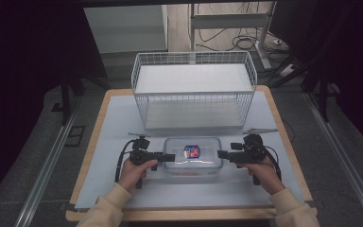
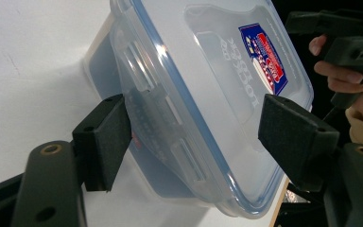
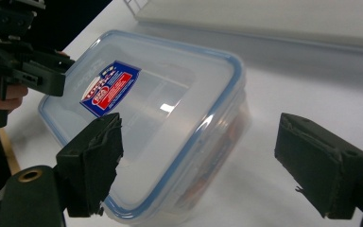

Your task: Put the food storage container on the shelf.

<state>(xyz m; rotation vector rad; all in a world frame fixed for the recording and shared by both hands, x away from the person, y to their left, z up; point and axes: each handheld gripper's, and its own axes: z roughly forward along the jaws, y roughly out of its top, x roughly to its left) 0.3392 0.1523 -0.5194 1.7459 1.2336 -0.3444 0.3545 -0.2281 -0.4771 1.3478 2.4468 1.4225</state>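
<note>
Item: clear lidded container (image 1: pixel 192 157) with a blue-red label, set on the table (image 1: pixel 118 123) at 6 o'clock of the white wire basket (image 1: pixel 194 90). The left gripper (image 1: pixel 169 157) is placed at its 9 o'clock end, jaws apart astride the side latch, nothing clamped. The right gripper (image 1: pixel 222 154) is placed at its 3 o'clock end, jaws spread wide, nothing gripped.

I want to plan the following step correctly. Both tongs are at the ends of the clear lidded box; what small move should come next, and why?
Probably close both tongs on the box ends. The left tongs straddle the side latch of the clear box with one pad near it, the other apart. The right tongs stand open around the opposite end. The wire basket waits behind.
</note>
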